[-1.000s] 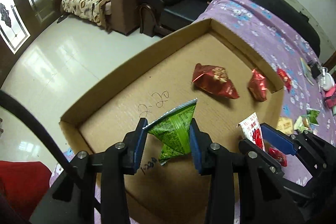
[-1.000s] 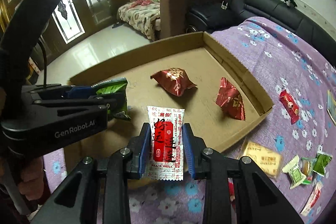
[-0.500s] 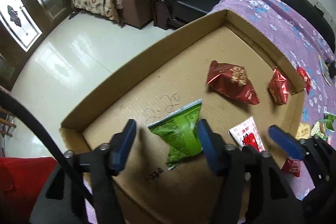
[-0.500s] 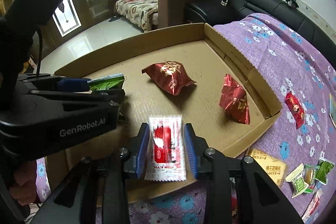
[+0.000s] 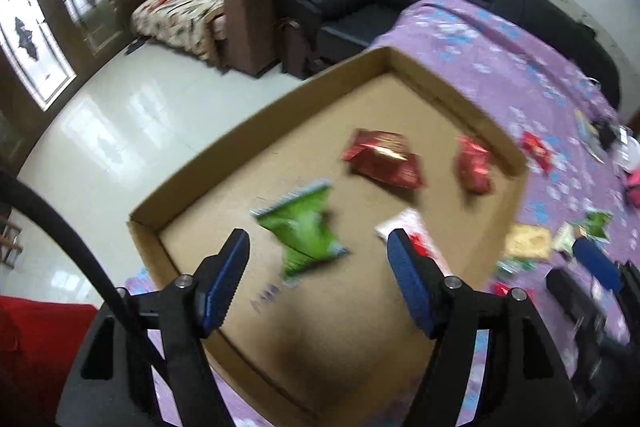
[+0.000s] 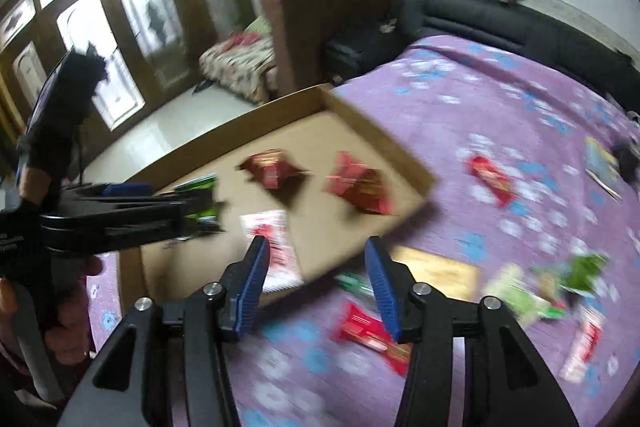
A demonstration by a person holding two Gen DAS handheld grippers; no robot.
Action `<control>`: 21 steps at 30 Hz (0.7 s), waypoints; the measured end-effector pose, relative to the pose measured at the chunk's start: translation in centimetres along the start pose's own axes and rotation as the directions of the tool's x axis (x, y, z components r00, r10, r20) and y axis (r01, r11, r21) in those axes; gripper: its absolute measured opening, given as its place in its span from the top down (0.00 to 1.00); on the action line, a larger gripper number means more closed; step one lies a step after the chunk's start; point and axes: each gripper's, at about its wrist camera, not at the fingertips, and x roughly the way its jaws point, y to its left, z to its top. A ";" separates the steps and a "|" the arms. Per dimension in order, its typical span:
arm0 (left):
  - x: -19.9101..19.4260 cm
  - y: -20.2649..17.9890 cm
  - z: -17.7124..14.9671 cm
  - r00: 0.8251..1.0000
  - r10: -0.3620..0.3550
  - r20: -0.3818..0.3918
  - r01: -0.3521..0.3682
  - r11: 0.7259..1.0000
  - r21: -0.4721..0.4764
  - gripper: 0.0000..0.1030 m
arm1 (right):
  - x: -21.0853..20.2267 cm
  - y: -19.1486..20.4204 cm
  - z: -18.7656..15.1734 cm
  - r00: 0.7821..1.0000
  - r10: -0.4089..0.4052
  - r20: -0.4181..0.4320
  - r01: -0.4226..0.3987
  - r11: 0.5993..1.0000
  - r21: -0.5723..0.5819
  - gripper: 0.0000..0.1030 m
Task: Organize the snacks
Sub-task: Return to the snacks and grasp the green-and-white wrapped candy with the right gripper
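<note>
Left gripper (image 5: 318,247) spread wide, empty, green snack packet (image 5: 302,229) flat in cardboard tray (image 5: 248,131), two red packets (image 5: 384,159) further in (blurred), white-red sachet (image 6: 272,239) at tray's near edge, right gripper (image 6: 316,259) spread, empty, loose snacks (image 6: 490,179) on purple cloth (image 6: 460,99).

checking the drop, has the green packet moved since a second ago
Yes. The green packet left the left gripper, now open, and lies on the cardboard tray floor.
</note>
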 end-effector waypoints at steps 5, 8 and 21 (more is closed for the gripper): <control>-1.5 -3.9 -2.5 0.997 -0.083 -0.006 0.083 0.995 0.060 0.30 | -1.5 -5.5 -2.1 0.995 -0.091 -0.030 0.091 0.996 -0.006 0.47; -1.6 -6.4 -3.7 0.996 -0.085 -0.029 0.088 0.989 0.117 0.30 | -0.7 -7.0 -2.6 0.990 -0.130 -0.047 0.126 0.988 -0.090 0.47; -1.1 -8.6 -5.8 0.990 -0.097 -0.098 0.104 0.993 0.062 0.30 | 5.2 -9.6 -3.1 0.976 -0.110 -0.188 0.069 0.974 -0.214 0.67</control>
